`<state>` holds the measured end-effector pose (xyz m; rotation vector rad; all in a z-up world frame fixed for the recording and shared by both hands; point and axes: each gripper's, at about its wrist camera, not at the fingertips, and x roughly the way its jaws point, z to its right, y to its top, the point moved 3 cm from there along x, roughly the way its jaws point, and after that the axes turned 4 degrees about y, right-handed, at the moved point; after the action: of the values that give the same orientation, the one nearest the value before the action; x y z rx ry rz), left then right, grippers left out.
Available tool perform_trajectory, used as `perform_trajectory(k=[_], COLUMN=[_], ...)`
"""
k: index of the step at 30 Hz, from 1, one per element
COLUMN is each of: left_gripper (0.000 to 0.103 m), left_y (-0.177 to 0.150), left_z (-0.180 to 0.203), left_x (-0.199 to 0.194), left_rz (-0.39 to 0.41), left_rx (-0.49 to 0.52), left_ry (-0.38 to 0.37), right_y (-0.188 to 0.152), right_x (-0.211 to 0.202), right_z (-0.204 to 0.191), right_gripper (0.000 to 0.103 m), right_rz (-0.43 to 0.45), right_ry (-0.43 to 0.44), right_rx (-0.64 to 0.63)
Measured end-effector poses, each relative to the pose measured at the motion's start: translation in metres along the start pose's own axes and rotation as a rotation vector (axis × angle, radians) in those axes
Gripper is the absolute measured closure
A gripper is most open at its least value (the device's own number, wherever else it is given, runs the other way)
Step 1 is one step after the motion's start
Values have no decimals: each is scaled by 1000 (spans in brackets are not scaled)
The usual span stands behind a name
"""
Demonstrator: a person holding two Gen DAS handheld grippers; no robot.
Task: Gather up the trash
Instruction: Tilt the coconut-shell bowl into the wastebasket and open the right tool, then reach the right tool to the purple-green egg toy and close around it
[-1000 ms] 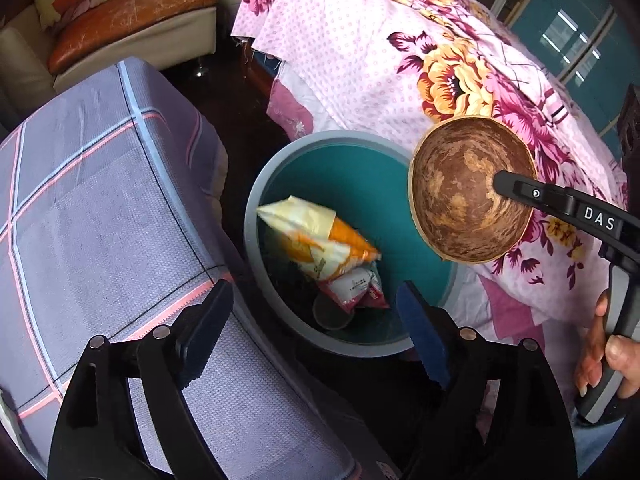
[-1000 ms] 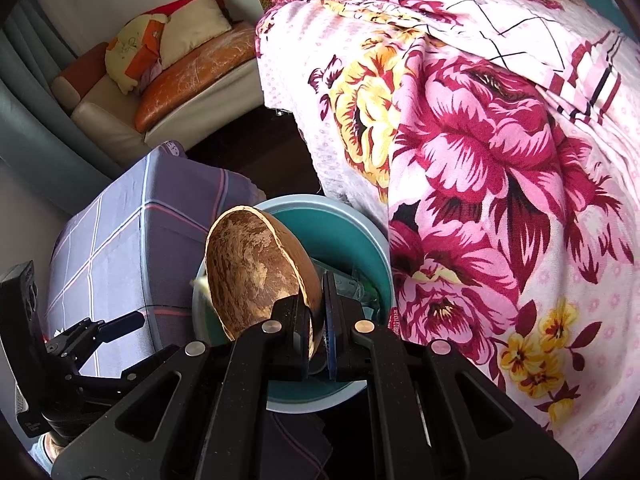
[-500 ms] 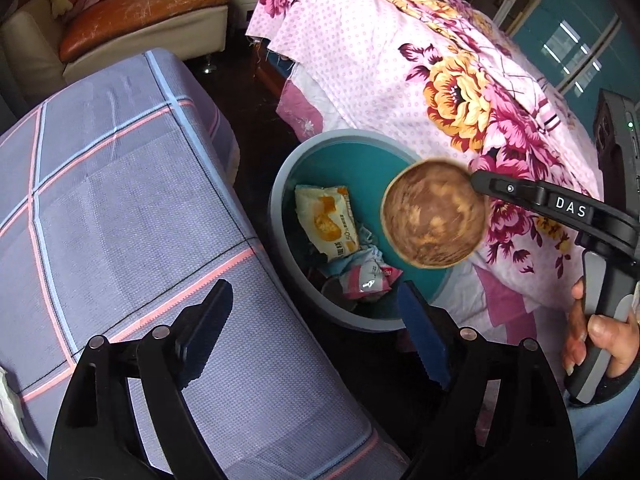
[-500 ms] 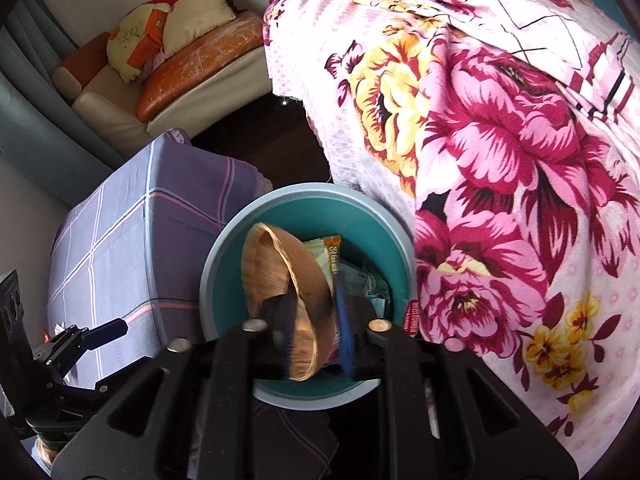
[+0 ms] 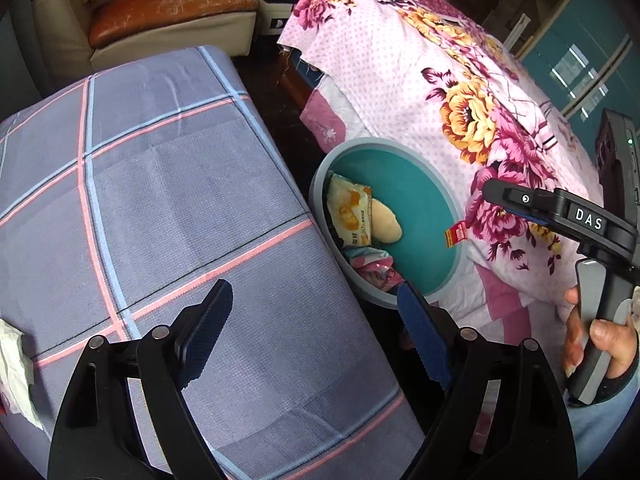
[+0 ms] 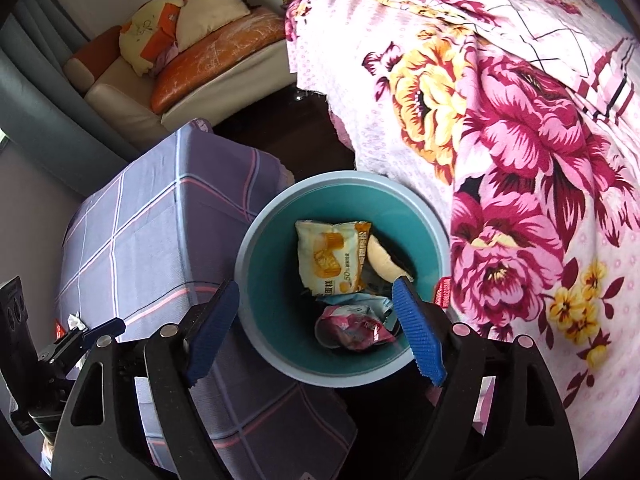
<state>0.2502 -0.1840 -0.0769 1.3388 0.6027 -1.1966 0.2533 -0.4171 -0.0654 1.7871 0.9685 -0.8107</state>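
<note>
Hovering over the teal bin (image 6: pixel 344 208) with jaws just opened wide and nothing between them, the right gripper (image 6: pixel 316 324) is emptied, its coconut shell (image 6: pixel 384 260) dropped among wrappers below, while a crumpled tissue (image 5: pixel 14 372) left of the wide-open left gripper (image 5: pixel 316 332) remains uncollected.

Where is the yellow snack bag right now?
The yellow snack bag lies inside the teal bin, in both wrist views, beside a pale rounded piece and above a pink wrapper.
</note>
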Motion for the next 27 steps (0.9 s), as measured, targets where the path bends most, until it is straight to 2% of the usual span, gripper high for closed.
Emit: perform_trajectory(k=[10, 12, 14, 20, 27], left_gripper=[17, 13, 10, 9, 9], left_y=[-28, -36, -45, -71, -112], left_z=[-40, -51, -66, -113, -176], left_x=[-39, -47, -57, -87, -120], left_rz=[45, 54, 72, 104, 120], left_rx=[-48, -62, -87, -152, -207], left_ry=[-2, 2, 11, 34, 102], right_y=[-23, -28, -35, -59, -100], right_x=[-9, -8, -7, 1, 15], right_z=[-59, -75, -93, -148, -215], right_gripper=[27, 27, 27, 26, 25], right_rz=[-21, -31, -44, -94, -183], right_ry=[11, 16, 25, 51, 95], right_rx=[-72, -96, -119, -199, -316])
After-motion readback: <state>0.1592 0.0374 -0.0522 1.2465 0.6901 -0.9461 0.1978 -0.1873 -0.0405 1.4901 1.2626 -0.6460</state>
